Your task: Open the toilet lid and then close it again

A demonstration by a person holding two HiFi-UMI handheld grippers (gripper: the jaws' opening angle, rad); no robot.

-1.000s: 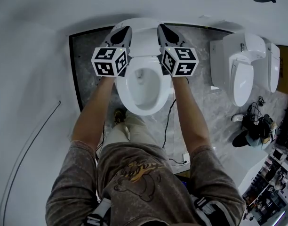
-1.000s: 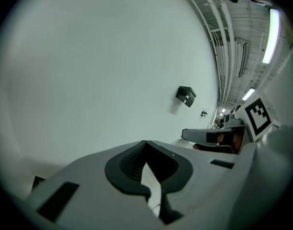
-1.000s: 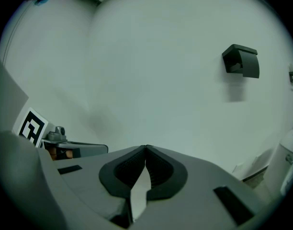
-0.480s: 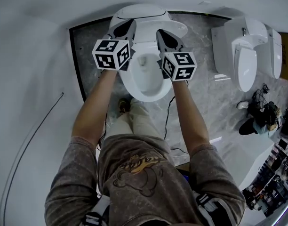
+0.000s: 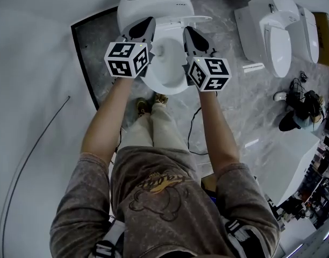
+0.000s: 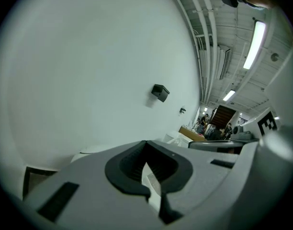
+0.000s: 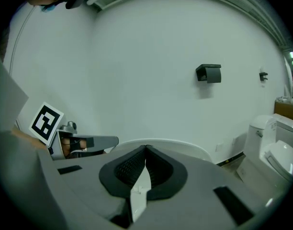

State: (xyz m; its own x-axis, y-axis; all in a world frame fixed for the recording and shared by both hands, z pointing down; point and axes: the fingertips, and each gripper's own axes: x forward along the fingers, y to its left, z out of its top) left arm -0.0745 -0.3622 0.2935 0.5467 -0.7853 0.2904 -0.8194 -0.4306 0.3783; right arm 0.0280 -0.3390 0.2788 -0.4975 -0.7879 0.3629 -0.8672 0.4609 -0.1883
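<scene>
White toilet lid (image 5: pixel 154 4) shows more of its top than half a second ago; left gripper (image 5: pixel 147 22) and right gripper (image 5: pixel 187 31) both have fingers (image 7: pixel 122 171) closed, contact with lid unclear.

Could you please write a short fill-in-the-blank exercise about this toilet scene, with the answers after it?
The person holds ____ grippers: the left gripper and the right gripper. Both reach toward a toilet whose colour is ____. In the head view, a second toilet stands to its ____.
Answers: two; white; right.
</scene>
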